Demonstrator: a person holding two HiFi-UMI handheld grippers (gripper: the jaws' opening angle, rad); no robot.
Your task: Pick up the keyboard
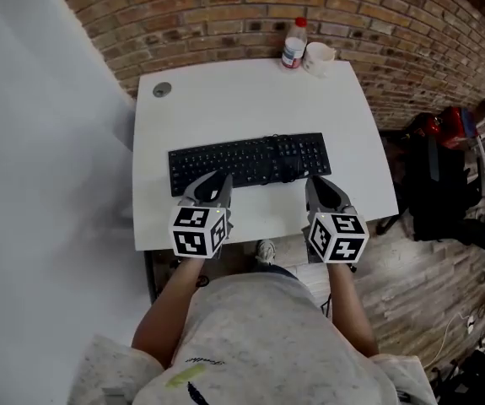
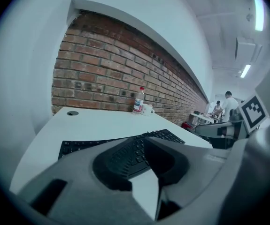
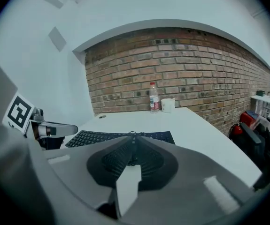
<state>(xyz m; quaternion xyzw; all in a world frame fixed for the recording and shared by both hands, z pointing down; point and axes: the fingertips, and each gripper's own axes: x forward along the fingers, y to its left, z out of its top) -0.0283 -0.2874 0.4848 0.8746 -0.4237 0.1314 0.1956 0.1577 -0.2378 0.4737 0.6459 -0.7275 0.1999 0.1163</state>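
Observation:
A black keyboard (image 1: 246, 160) lies flat across the white table (image 1: 250, 99), its cable bunched near its right part. My left gripper (image 1: 212, 178) hovers over the keyboard's near left edge, and its jaws stand a narrow slit apart with nothing between them. In the left gripper view (image 2: 142, 139) the keyboard (image 2: 78, 146) shows just beyond the tips. My right gripper (image 1: 320, 182) sits at the keyboard's near right corner, tips together and empty. The right gripper view (image 3: 132, 137) looks along the keyboard (image 3: 97, 137) from its right end.
A plastic bottle (image 1: 293, 43) and a white cup (image 1: 318, 57) stand at the table's far edge by the brick wall. A round cable grommet (image 1: 162, 90) sits at the far left corner. Black bags (image 1: 436, 175) and a red item (image 1: 449, 123) stand right of the table.

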